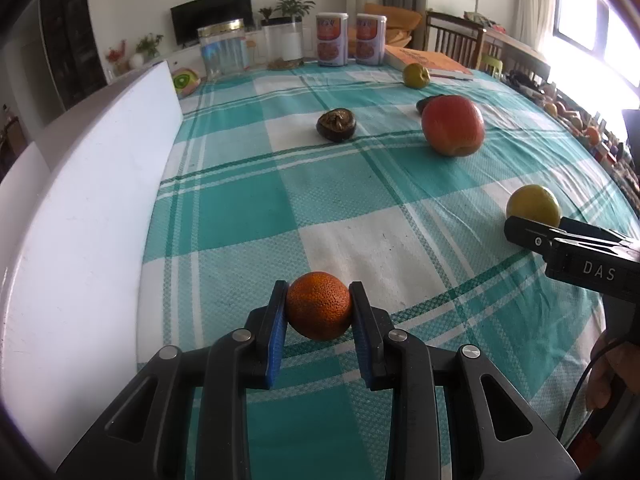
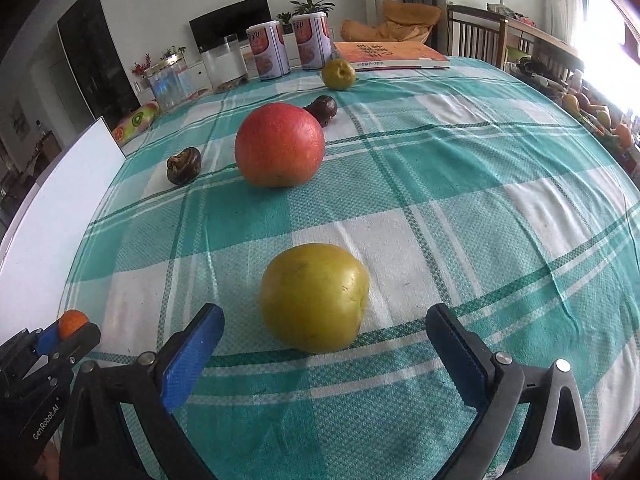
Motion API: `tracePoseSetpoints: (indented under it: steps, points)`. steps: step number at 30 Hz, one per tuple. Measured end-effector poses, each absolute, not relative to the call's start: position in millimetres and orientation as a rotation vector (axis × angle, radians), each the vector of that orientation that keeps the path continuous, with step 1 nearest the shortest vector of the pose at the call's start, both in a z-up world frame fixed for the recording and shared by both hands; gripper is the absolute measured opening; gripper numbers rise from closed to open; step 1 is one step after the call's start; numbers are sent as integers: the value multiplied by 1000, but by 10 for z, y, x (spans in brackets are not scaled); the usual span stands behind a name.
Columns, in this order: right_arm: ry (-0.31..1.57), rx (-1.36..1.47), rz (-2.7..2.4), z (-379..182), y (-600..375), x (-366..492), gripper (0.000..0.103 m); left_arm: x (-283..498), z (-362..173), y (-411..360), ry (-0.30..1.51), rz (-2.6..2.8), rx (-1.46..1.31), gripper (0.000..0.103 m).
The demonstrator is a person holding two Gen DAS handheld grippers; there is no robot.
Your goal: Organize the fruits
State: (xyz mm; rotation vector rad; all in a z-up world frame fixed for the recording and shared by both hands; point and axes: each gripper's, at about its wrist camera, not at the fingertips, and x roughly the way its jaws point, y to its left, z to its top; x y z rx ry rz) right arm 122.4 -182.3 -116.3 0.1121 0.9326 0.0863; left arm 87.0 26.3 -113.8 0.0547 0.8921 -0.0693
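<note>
Now | left gripper (image 1: pixel 319 300) fingers clamp pitted round orange (image 1: pixel 319 306) | right gripper (image 2: pixel 324 326) fingers wide, smooth yellow apple (image 2: pixel 314 297) between.

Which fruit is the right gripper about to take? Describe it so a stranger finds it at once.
On the checked cloth, start at the big red apple mid-table and come toward the right gripper. The near yellow-green fruit lies between its open fingers, untouched. Its twin is smaller in view and sits far off by the book.
</note>
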Motion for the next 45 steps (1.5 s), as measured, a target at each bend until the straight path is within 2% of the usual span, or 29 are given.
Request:
tracePoseSetpoints:
  steps: [2,3,6,7,13,16,19,23,28,32,36,38,40,42,45]
  points:
    - [933,102,88,-1150,-1814,1238,99,862,-1141,244,894,-75,54,30]
    - [935,102,94,-1148,-1806,1244,93,857,-1138,239,895,-81,50,30]
    - [943,138,109,-1165,-1834,1263,58,824,-1108,231,901,-116,22,30]
    - [937,169,122,-1153,-1869,1256,52,802,-1088,236,905,-139,0,30]
    - [931,506,277,-1119,-2146,1003,52,418,-840,272,934,-347,-132,29]
    - [949,577,366,-1036,-2048,876,52,182,-595,433,945,-434,-237,29]
    - [950,571,485,-786,-1705,822,52,-26,-222,732,879,-445,-312,29]
    - [925,454,691,-309,-894,751,52,-155,106,1342,770,-299,-357,29]
    - [911,163,915,32,317,496,52,-117,-75,2167,800,2,-365,29]
    - [923,-62,978,-40,1055,326,52,-25,-414,2588,896,152,-373,30]
    - [969,-214,944,-260,1470,343,52,35,-587,2659,960,216,-348,31]
    - [974,-236,920,-314,1523,378,53,29,-593,2655,961,242,-342,40]
    - [951,-209,913,-246,1452,432,66,3,-562,2662,940,265,-339,62]
    - [897,-163,900,-92,1304,454,73,-1,-510,2627,911,280,-344,70]
    - [803,-107,847,79,945,466,83,-12,-379,2506,859,234,-351,75]
